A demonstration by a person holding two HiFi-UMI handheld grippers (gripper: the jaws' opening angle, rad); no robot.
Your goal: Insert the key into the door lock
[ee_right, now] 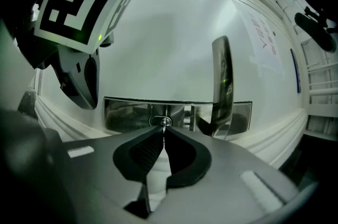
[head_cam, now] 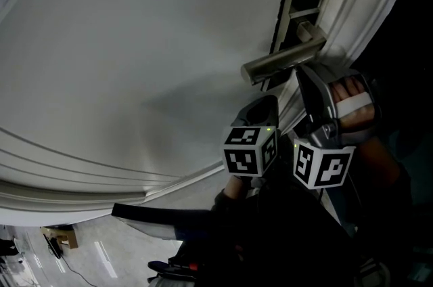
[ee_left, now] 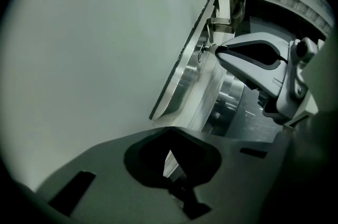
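A steel lock plate [ee_right: 127, 114] with a round keyhole [ee_right: 160, 121] sits on the white door [head_cam: 135, 42], below the lever handle [head_cam: 281, 62]. My right gripper [ee_right: 163, 131] is shut on a thin metal key [ee_right: 164, 123], whose tip is at the keyhole. In the left gripper view the same right gripper [ee_left: 248, 56] reaches in from the right, and the key's tip [ee_left: 208, 48] meets the keyhole [ee_left: 201, 52]. My left gripper [ee_left: 170, 133] hangs just left of the plate, shut with nothing in it.
The lever handle [ee_right: 222, 85] sticks out right of the keyhole. A hand [head_cam: 352, 103] holds the right gripper [head_cam: 302, 76]. The left gripper [ee_right: 87, 83] and its marker cube [ee_right: 79, 1] are close on the left. Raised door moulding [head_cam: 81, 170] runs below.
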